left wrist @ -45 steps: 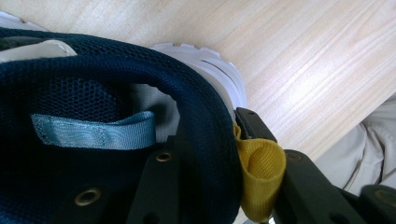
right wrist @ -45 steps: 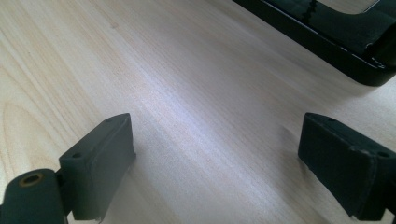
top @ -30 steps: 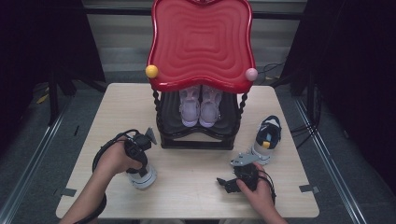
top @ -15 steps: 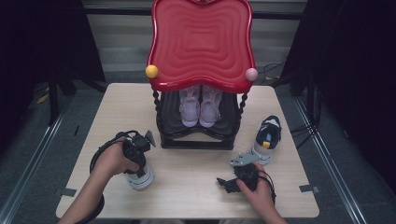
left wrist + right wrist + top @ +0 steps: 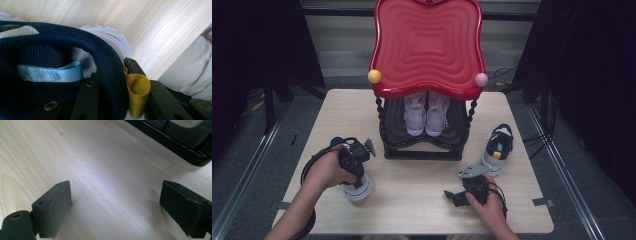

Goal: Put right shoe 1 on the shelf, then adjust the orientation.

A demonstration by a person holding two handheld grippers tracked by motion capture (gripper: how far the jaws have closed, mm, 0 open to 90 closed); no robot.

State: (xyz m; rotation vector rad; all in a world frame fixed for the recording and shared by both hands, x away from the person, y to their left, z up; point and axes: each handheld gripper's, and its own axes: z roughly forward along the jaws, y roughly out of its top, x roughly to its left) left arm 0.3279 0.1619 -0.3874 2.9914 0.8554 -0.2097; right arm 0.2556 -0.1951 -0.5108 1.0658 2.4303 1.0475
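Near the worktop's (image 5: 422, 200) front left corner, the left gripper (image 5: 354, 165) is clamped on the heel collar of a navy mesh shoe (image 5: 357, 189) with a white sole, which sits on the wood under the hand (image 5: 328, 170). In the left gripper view one jaw lies inside the shoe (image 5: 50, 60) and the other outside, pressed against the yellow heel loop (image 5: 137, 91); a pale blue strip (image 5: 50, 72) runs across the lining.

At the middle of the back edge stands a black rack (image 5: 422, 145) with a red wavy tray (image 5: 427, 45) as its top, a yellow ball (image 5: 374, 76) and a pink ball (image 5: 481, 79) at the tray's front corners. A pair of pale lilac shoes (image 5: 426, 115) sits on the rack's shelf.

Toward the right edge lies a second navy shoe (image 5: 498, 148), white-soled with a yellow patch. Just in front of it, near the front edge, the right gripper (image 5: 462, 196) rests low over bare wood with its jaws spread wide and nothing between them; the right gripper view shows the rack's black base (image 5: 175, 140) beyond
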